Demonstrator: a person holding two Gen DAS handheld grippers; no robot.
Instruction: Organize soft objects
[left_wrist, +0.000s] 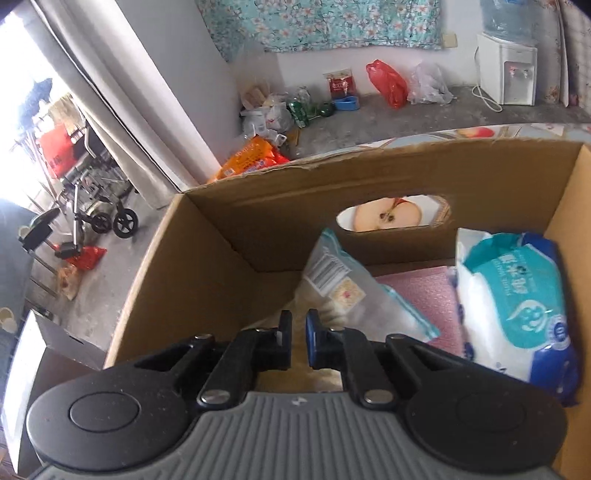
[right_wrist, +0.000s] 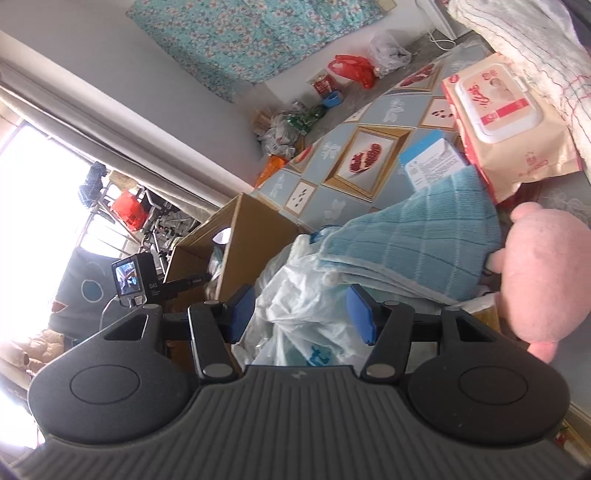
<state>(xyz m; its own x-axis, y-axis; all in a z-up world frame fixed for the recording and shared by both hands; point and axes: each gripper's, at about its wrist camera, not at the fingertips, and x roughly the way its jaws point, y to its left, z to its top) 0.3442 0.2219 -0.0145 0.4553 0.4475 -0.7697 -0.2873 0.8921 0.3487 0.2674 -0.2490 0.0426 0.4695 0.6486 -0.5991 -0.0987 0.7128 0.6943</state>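
left gripper: you're hovering over the cardboard box, jaws nearly closed, nothing clamped.
clear packet: leaning inside the box at 1 o'clock from your tips.
right gripper: you're bracketing the white plastic bag, jaws half open; grip can't be confirmed.
tip: you're wanting to pinch bunched film, avoiding the blue towel at 1 o'clock.

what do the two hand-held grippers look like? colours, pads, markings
Same build on both. The left hand-held gripper and right hand-held gripper each have a grey ribbed body with a small pale logo, two black round housings, black linkage arms with silver pivot pins, and blue-padded black fingers. No hands or sleeves visible.
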